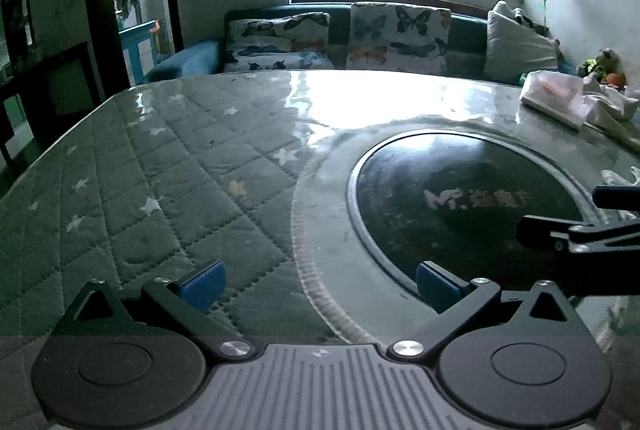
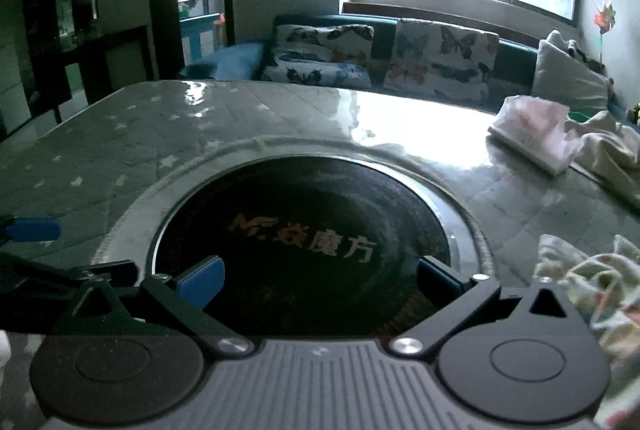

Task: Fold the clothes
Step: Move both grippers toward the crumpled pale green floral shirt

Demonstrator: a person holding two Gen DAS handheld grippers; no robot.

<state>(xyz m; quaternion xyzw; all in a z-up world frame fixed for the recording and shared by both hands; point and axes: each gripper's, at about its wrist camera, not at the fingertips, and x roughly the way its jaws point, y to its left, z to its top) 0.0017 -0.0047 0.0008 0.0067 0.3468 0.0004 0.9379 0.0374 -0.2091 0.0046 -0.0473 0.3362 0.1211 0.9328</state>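
Observation:
My left gripper [image 1: 320, 286] is open over the quilted table cover, nothing between its blue pads. My right gripper [image 2: 320, 282] is open too, empty, above the dark round hob [image 2: 304, 250] set in the table; its black fingers [image 1: 560, 230] show at the right edge of the left wrist view. A crumpled patterned garment [image 2: 592, 282] lies just right of the right gripper, apart from it. A pale cloth [image 2: 608, 149] is heaped at the table's far right, next to a folded pink-white piece [image 2: 528, 129]. The same pile of clothes [image 1: 572, 97] appears in the left wrist view.
The table [image 1: 160, 157] wears a grey star-quilted cover under clear plastic, with the dark hob [image 1: 460, 205] in its middle. Behind stands a blue sofa [image 1: 200, 57] with butterfly cushions [image 1: 400, 33] under a bright window. A doorway and dark cabinet are at the left.

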